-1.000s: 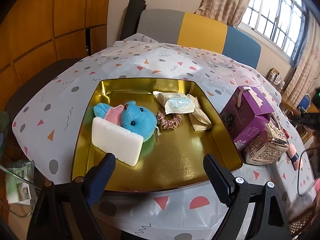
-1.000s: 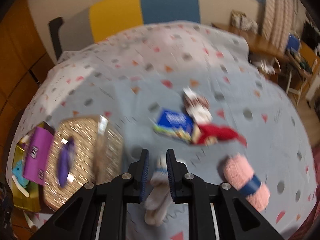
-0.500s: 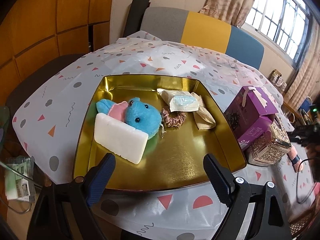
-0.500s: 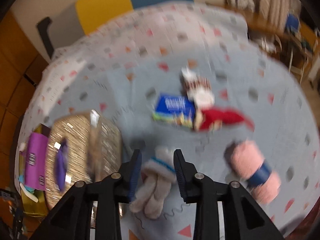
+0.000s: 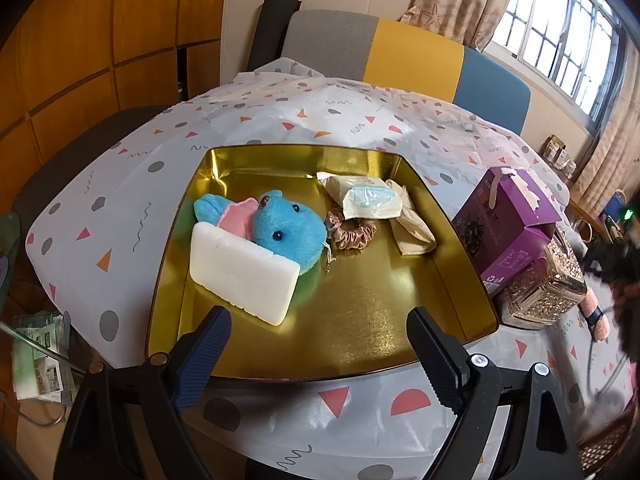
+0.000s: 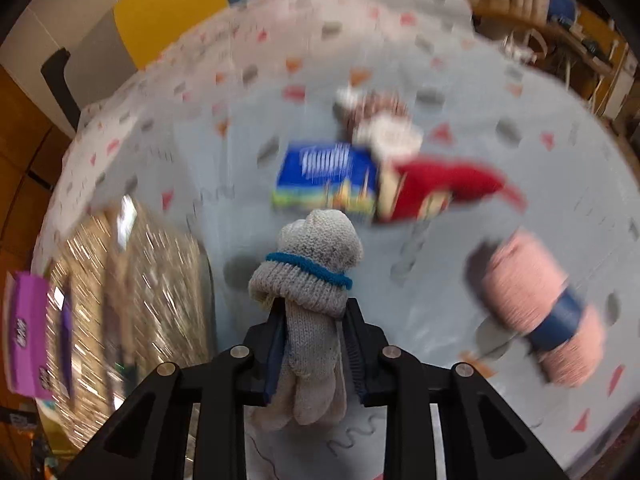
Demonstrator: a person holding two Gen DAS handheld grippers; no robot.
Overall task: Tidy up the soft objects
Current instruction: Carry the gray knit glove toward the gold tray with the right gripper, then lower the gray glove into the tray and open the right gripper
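A gold tray (image 5: 360,300) holds a blue plush toy (image 5: 288,232), a white sponge block (image 5: 244,276), a pink scrunchie (image 5: 352,232), a packet of face masks (image 5: 368,200) and a beige cloth (image 5: 412,228). My left gripper (image 5: 316,320) hangs open over the tray's near edge, with nothing between its fingers. In the blurred right wrist view, my right gripper (image 6: 314,312) is closing, its pads pressed on a folded pair of grey socks (image 6: 316,264) with a blue band. A pink roll with a dark band (image 6: 536,304) lies to the right on the tablecloth.
A blue tissue pack (image 6: 328,176) and a red soft item (image 6: 440,184) lie beyond the socks. A glittery gold box (image 6: 132,300) and a purple carton (image 5: 508,224) stand between the tray and the socks. A chair stands behind the table.
The right gripper came down, its jaws opened around the grey socks and then closed on them. The left gripper's view has hardly changed.
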